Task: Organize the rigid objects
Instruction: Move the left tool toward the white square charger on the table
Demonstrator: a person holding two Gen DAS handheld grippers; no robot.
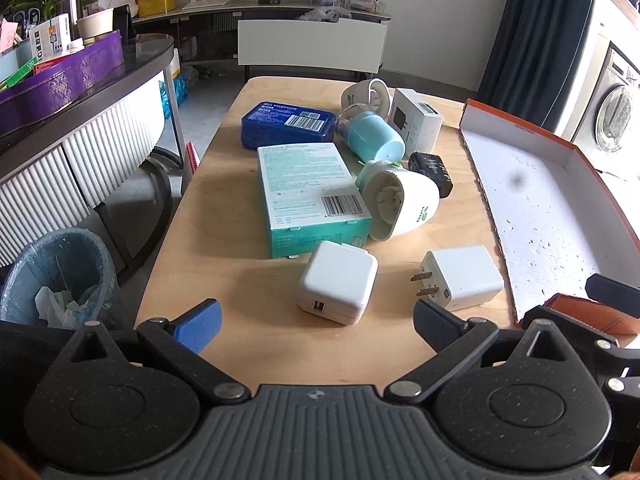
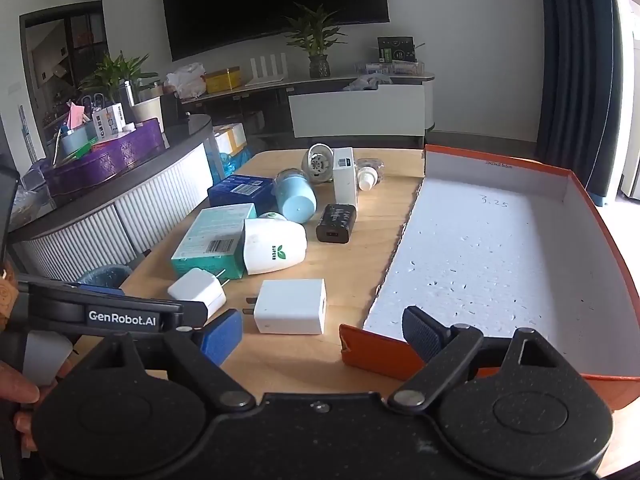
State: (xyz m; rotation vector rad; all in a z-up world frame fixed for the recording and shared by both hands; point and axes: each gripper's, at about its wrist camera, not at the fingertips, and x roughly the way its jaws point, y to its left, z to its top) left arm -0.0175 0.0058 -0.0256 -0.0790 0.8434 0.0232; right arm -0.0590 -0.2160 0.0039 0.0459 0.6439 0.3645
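Observation:
Rigid objects lie on a wooden table (image 1: 224,280): two white chargers (image 1: 338,282) (image 1: 464,276), a teal box (image 1: 308,196), a blue box (image 1: 286,123), a white egg-shaped device (image 1: 402,204), a light-blue cup (image 1: 372,136), a black charger (image 1: 432,170) and a white box (image 1: 416,118). An orange tray with a white foam floor (image 2: 500,248) sits at the right. My left gripper (image 1: 318,322) is open and empty, just short of the near chargers. My right gripper (image 2: 324,332) is open and empty over the tray's near corner (image 2: 376,350), with the pronged charger (image 2: 292,306) ahead-left.
A bin with a blue liner (image 1: 56,276) stands on the floor left of the table. A curved counter with a purple box (image 1: 60,80) runs along the left. A second white round device (image 1: 366,94) and a small bottle (image 2: 368,178) lie at the table's far end.

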